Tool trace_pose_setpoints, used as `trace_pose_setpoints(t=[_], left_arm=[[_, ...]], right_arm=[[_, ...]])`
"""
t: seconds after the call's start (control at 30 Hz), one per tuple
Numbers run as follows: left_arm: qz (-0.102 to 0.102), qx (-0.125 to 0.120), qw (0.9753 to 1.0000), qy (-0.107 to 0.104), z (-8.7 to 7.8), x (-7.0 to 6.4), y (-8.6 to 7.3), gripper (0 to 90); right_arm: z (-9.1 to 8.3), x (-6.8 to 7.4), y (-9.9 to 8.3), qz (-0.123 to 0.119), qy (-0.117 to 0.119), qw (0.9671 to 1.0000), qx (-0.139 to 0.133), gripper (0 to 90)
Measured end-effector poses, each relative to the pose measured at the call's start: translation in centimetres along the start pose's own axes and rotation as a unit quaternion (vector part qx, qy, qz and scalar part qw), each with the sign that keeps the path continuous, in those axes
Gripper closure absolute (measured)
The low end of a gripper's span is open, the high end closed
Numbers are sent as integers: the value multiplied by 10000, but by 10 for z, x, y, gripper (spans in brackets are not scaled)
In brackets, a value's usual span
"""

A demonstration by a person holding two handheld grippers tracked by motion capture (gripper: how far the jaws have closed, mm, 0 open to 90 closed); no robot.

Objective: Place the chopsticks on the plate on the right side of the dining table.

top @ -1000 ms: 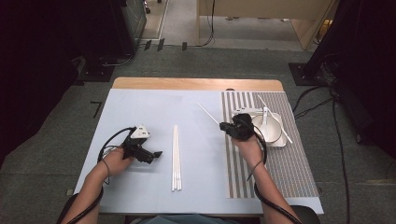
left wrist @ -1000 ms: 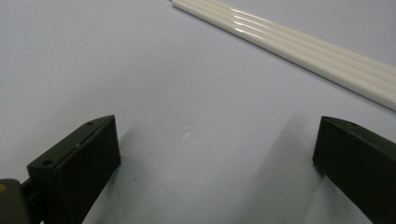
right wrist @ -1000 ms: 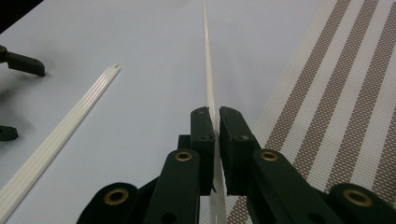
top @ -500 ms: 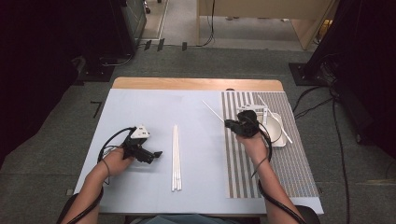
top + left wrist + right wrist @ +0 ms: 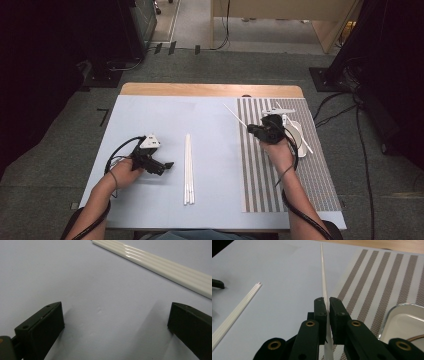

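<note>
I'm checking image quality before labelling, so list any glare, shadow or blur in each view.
High view: even overhead light, dark surroundings, slightly soft detail. Left gripper view: bright glare streaks on the white chopsticks, soft shadows beside the open left gripper on the blue mat. Right gripper view: the right gripper, shut on a single chopstick, is sharp up close; the striped placemat is softer.

- Left hand-held gripper [image 5: 161, 165]: black, blocky jaws, grey three-cornered plate on top, black cable looping behind.
- Right hand-held gripper [image 5: 327, 307]: black linkage arms, brass-coloured pivot rivets.
</note>
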State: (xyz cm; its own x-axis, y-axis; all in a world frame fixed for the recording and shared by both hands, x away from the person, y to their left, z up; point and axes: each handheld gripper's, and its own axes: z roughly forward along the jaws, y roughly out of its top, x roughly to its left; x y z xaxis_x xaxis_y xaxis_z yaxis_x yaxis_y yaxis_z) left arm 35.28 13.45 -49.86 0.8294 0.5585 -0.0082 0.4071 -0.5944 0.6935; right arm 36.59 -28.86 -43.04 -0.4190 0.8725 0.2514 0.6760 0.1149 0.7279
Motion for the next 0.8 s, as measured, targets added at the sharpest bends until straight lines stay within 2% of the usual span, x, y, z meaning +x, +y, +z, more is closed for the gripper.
trace_pose_setpoints(t=[0.3, 0.8], left_arm=[[0, 0, 10000, 0, 0, 0, 0, 2], [-3, -1, 10000, 1, 0, 0, 0, 2]], right_arm=[[-15, -16, 2, 96, -112, 9998, -135, 851], [-30, -34, 3, 195, -228, 9994, -195, 852]])
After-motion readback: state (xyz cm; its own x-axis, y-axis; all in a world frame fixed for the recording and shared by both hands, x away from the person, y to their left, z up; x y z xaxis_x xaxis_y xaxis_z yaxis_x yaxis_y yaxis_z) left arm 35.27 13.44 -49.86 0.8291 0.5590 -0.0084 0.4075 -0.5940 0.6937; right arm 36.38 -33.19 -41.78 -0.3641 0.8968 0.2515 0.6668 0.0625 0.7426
